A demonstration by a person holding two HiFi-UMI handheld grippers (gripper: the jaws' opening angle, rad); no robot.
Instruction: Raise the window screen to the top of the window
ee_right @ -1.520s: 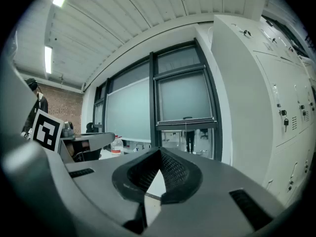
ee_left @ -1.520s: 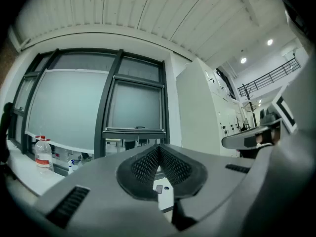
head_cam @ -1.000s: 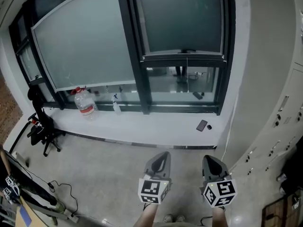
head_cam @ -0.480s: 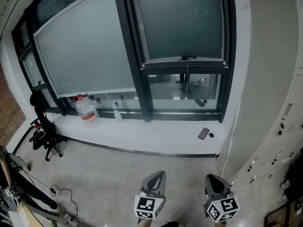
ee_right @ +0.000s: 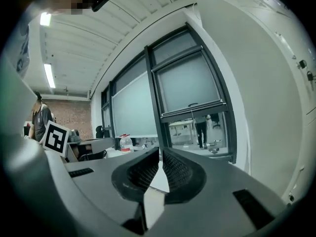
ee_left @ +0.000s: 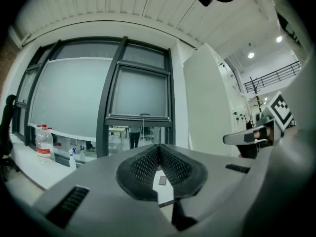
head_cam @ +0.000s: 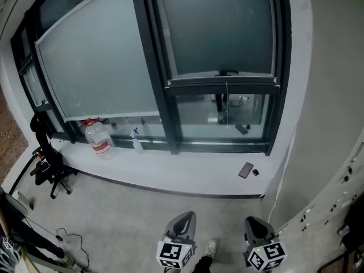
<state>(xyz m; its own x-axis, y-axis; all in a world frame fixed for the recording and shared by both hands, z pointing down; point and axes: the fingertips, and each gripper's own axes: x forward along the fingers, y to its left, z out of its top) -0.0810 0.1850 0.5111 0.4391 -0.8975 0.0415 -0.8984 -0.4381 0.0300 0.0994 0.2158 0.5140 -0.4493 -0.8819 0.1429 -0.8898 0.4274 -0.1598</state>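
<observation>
The grey window screen covers the upper part of the right-hand window, and its dark bottom bar sits about two thirds of the way down, with a small pull handle on it. Clear glass shows below the bar. My left gripper and right gripper hang low at the bottom edge of the head view, well back from the window over the floor. Both are shut with nothing in them. The left gripper view shows the screen far ahead, as does the right gripper view.
A white window sill carries a large water bottle, a spray bottle and a phone. A wider screened window stands to the left. A black chair stands at the left, and a white wall on the right.
Both grippers have sunk toward the bottom edge of the head view and sit lower than before. The screen's bar has not moved in its frame.
</observation>
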